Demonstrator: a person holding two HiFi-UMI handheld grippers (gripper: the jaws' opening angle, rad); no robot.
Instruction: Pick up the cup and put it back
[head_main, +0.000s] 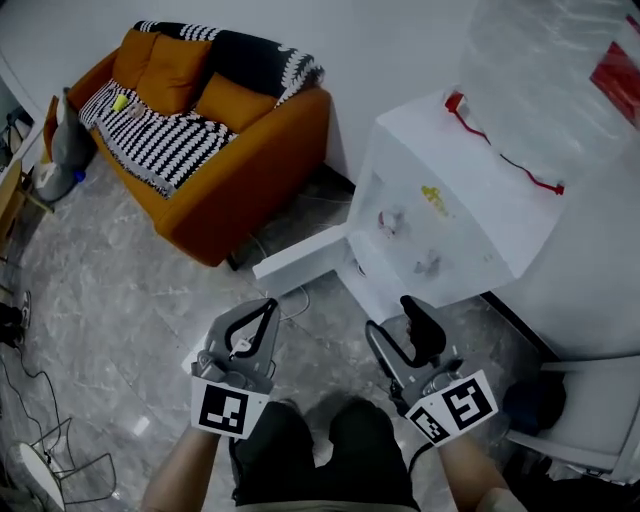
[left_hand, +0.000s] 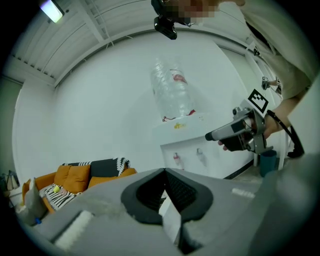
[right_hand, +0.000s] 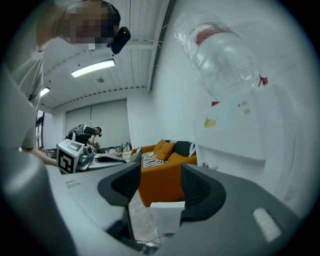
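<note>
No cup shows plainly in any view. A white water dispenser (head_main: 450, 200) with an upturned clear bottle (head_main: 540, 80) stands ahead on the right, two small taps (head_main: 390, 220) on its front. My left gripper (head_main: 268, 303) hangs low over the floor in the head view, jaws meeting at the tips with nothing between them (left_hand: 164, 172). My right gripper (head_main: 392, 318) is just below the dispenser's front. Its jaws stand apart with only air between them (right_hand: 160, 172). The left gripper view shows the right gripper (left_hand: 220, 136) in a hand, pointing at the dispenser.
An orange sofa (head_main: 240, 170) with a striped throw stands at the back left. A white ledge (head_main: 300, 258) juts from the dispenser's base. A dark round container (head_main: 535, 400) sits on the floor right of my right gripper. Cables (head_main: 50, 450) lie at the lower left.
</note>
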